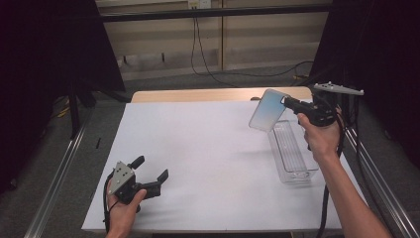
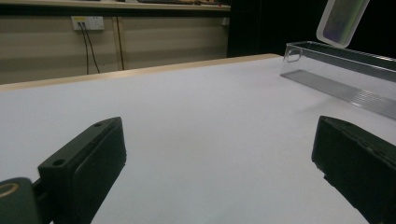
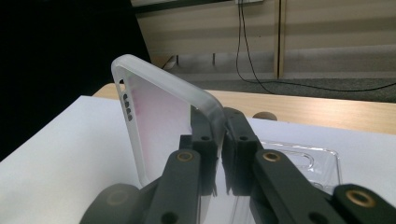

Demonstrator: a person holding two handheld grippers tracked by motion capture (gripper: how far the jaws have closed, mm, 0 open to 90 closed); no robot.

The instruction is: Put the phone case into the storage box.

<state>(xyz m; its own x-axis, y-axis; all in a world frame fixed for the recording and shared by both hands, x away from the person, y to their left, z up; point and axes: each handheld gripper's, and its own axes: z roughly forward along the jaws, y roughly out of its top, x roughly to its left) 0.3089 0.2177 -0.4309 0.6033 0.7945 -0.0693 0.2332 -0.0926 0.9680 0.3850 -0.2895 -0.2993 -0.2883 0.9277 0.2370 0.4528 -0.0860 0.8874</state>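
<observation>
My right hand-held gripper (image 1: 289,102) pinches one thin edge of a translucent phone case (image 1: 268,109), held above the clear tray (image 1: 293,151). It could pivot or slip. My left hand-held gripper (image 1: 151,168) rests open on the bench (image 1: 208,148).

White-topped table (image 1: 208,163), wooden edge along far side. Clear plastic tray (image 1: 292,153) lies directly on it, near right edge, long side running front-to-back.

White table sheet (image 1: 208,158) — wall socket (image 2: 88,22), black cables (image 1: 203,54) behind.
</observation>
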